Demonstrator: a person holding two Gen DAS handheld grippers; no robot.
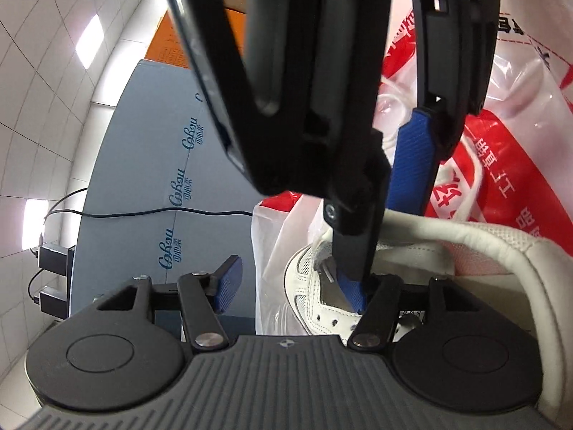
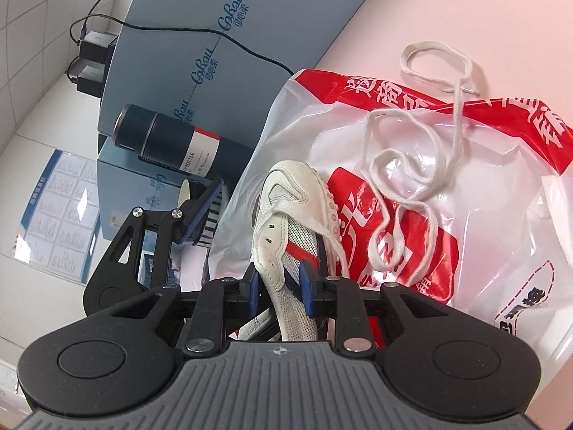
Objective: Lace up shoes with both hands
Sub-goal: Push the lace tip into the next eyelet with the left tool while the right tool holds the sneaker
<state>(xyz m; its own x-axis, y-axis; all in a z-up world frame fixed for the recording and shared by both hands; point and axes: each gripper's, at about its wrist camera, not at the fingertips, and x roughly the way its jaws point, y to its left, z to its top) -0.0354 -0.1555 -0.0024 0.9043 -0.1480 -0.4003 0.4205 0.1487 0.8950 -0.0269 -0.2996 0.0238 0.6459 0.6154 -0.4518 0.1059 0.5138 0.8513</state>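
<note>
1. Jaws of the right gripper are drawn in and clamped on the white shoe, pads on either side of its upper near the eyelets.
2. Jaws of the left gripper stand wide apart; one blue pad hangs in open air, the other sits right beside the shoe's eyelet row. Whether it touches is unclear.
3. Most of the white shoelace lies loose across the red-and-white plastic bag on the pink table.
4. Judged step: early, shoe steadied, threading barely begun.
5. Next move calls for the left jaws to close on a lace end.
</note>
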